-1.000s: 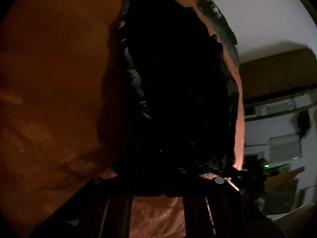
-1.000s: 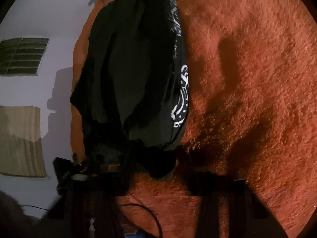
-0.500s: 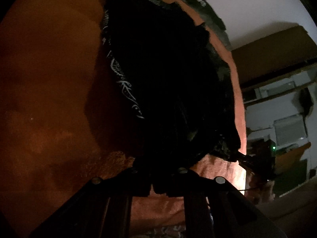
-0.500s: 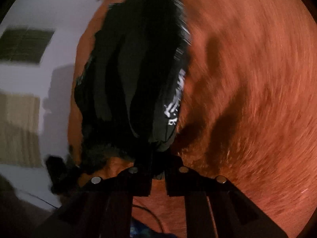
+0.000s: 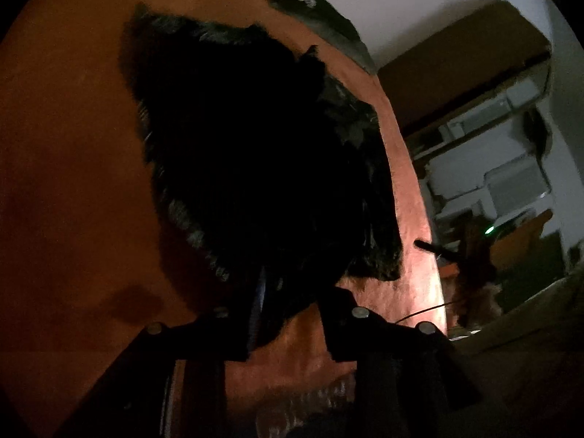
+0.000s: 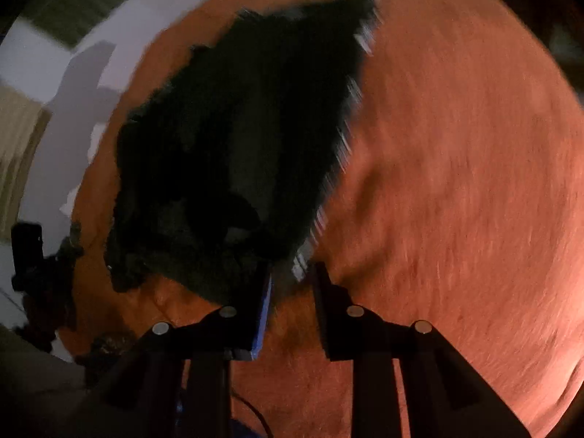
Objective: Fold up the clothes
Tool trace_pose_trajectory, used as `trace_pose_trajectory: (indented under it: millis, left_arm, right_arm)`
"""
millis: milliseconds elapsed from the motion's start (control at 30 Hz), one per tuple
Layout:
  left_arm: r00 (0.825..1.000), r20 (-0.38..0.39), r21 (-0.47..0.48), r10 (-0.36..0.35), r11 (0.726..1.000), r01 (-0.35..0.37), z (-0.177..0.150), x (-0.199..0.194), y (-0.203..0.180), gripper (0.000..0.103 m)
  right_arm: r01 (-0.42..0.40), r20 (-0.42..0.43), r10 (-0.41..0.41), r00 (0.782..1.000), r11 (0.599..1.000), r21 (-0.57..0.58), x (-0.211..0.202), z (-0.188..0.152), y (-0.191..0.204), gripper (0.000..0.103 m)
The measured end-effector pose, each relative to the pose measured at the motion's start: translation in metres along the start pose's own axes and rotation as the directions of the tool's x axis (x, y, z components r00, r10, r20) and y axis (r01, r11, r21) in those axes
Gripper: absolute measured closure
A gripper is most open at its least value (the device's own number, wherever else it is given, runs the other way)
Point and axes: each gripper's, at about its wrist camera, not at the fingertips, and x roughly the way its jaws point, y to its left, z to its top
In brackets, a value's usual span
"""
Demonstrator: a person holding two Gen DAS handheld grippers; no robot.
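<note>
A black garment with a white-patterned edge lies flat on an orange fuzzy blanket. In the left wrist view my left gripper hovers over the garment's near corner. Its jaws are opening, and the cloth lies in the gap without being pinched. In the right wrist view the same garment spreads away from my right gripper. Those jaws are also opening, with the garment's near edge just at the fingertips and not pressed. The picture is blurred by motion.
Another dark piece of clothing lies at the blanket's far edge by a white wall. Shelves and boxes stand to the right, beyond the blanket. A dark stand-like object sits off the blanket's left edge.
Both grippers were shut on the garment's near corners. Their jaws have now parted and the cloth rests on the blanket. Both have risen and rolled, so more of the garment shows.
</note>
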Motion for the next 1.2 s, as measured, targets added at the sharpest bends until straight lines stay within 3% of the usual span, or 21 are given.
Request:
trace_pose_trajectory:
  millis: [133, 267, 367, 433, 500, 567, 667, 733, 833, 900, 933, 1067, 1200]
  left_arm:
    - [0.998, -0.019, 0.058, 0.068, 0.996, -0.067, 0.004, 0.041, -0.023, 0.072]
    - [0.993, -0.077, 0.078, 0.089, 0.993, -0.083, -0.012, 0.075, -0.038, 0.072]
    - [0.978, -0.116, 0.107, 0.175, 0.981, -0.163, -0.025, 0.086, -0.033, 0.072]
    - [0.975, -0.122, 0.083, 0.185, 0.981, -0.175, -0.034, 0.081, -0.028, 0.073]
    - [0.993, -0.072, 0.012, 0.091, 0.996, -0.09, -0.032, 0.066, -0.034, 0.073]
    - [0.997, -0.078, 0.014, 0.029, 1.0, -0.028, -0.027, 0.065, -0.043, 0.073]
    - [0.993, -0.095, 0.09, 0.071, 0.994, -0.063, -0.023, 0.081, -0.054, 0.073]
    - [0.982, -0.116, 0.154, 0.149, 0.979, -0.13, -0.03, 0.096, -0.057, 0.073]
    - [0.936, -0.146, 0.271, 0.319, 0.923, -0.272, -0.049, 0.121, -0.054, 0.074]
    - [0.943, -0.12, 0.286, 0.309, 0.921, -0.266, -0.058, 0.12, -0.05, 0.075]
    - [0.947, -0.118, 0.279, 0.298, 0.925, -0.257, -0.058, 0.119, -0.049, 0.075]
    - [0.969, -0.125, 0.172, 0.213, 0.967, -0.19, -0.046, 0.104, -0.044, 0.074]
    - [0.983, -0.071, 0.183, 0.167, 0.971, -0.152, -0.038, 0.082, -0.058, 0.074]
  right_arm:
    - [-0.071, -0.008, 0.07, 0.997, 0.99, -0.121, 0.019, 0.031, 0.031, 0.081]
    - [-0.162, -0.128, 0.139, 0.982, 0.969, -0.185, 0.056, 0.03, 0.075, 0.081]
    - [-0.187, -0.144, 0.152, 0.978, 0.945, -0.267, 0.058, 0.019, 0.094, 0.081]
    - [-0.227, -0.145, 0.194, 0.97, 0.939, -0.258, 0.057, 0.019, 0.102, 0.081]
    - [-0.263, -0.151, 0.231, 0.961, 0.933, -0.245, 0.059, 0.018, 0.108, 0.081]
    - [-0.262, -0.158, 0.227, 0.961, 0.929, -0.261, 0.073, 0.013, 0.125, 0.081]
    - [-0.248, -0.17, 0.205, 0.964, 0.926, -0.285, 0.086, 0.01, 0.135, 0.081]
    - [-0.223, -0.189, 0.172, 0.967, 0.928, -0.297, 0.097, 0.008, 0.137, 0.081]
    - [-0.186, -0.241, 0.113, 0.964, 0.934, -0.306, 0.113, 0.0, 0.129, 0.085]
    - [-0.154, -0.285, 0.065, 0.956, 0.941, -0.302, 0.123, -0.01, 0.119, 0.103]
    - [-0.146, -0.304, 0.054, 0.951, 0.946, -0.289, 0.129, -0.014, 0.113, 0.103]
    - [-0.206, -0.298, 0.148, 0.943, 0.963, -0.173, 0.121, -0.015, 0.095, 0.103]
    - [-0.282, -0.233, 0.229, 0.945, 0.933, -0.225, 0.091, -0.012, 0.104, 0.102]
